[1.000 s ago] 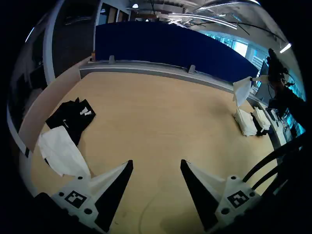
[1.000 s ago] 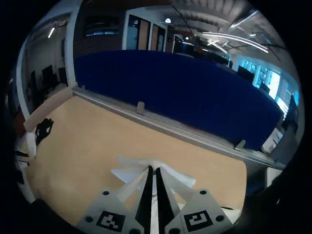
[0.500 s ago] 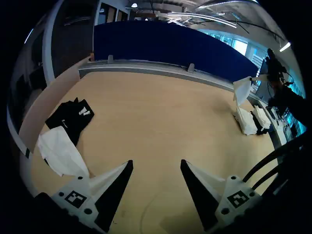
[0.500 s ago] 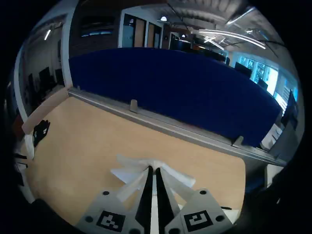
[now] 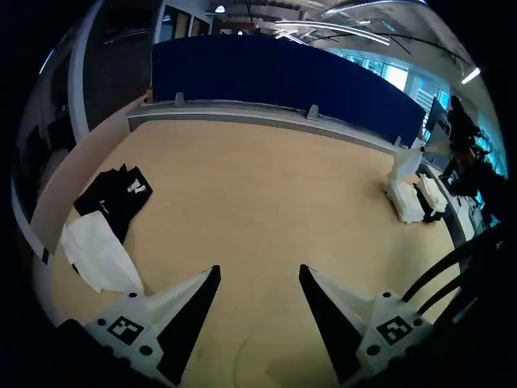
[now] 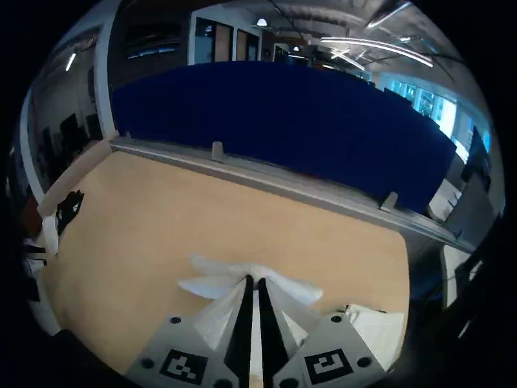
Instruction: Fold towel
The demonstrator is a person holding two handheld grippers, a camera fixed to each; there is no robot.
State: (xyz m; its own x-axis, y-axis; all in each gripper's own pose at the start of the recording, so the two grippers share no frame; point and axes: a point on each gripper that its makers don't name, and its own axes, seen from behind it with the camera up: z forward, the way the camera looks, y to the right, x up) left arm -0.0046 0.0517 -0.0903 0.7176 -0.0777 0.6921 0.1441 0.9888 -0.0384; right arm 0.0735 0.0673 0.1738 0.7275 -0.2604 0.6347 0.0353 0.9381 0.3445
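My left gripper [image 5: 258, 268] is hanging over the table [image 5: 258, 181] with its jaws standing wide apart, gripping nothing, and bare wood is showing between them. My right gripper [image 6: 253, 279] is pinching the white towel [image 6: 210, 284]. Its jaws are pressing together on the cloth, which is fanning out toward 9 and 3 o'clock of the tips. In the left gripper view that same towel is hanging far off at 3 o'clock, lifted, right over the folded stack [image 5: 406, 202] near the table's edge. I cannot tell whether it is touching the stack or not. A person [image 5: 465, 129] is standing dark behind it. In the right gripper view the stack is sitting at 4 o'clock, just beside my fingers. At 9 o'clock in the left gripper view a black cloth [image 5: 116, 194] is lying flat on the wood. A loose white cloth [image 5: 97, 252] is lying at 8 o'clock, overlapping the black cloth's near edge. The blue partition [image 5: 278, 71] is running along the table's far side at 12 o'clock.
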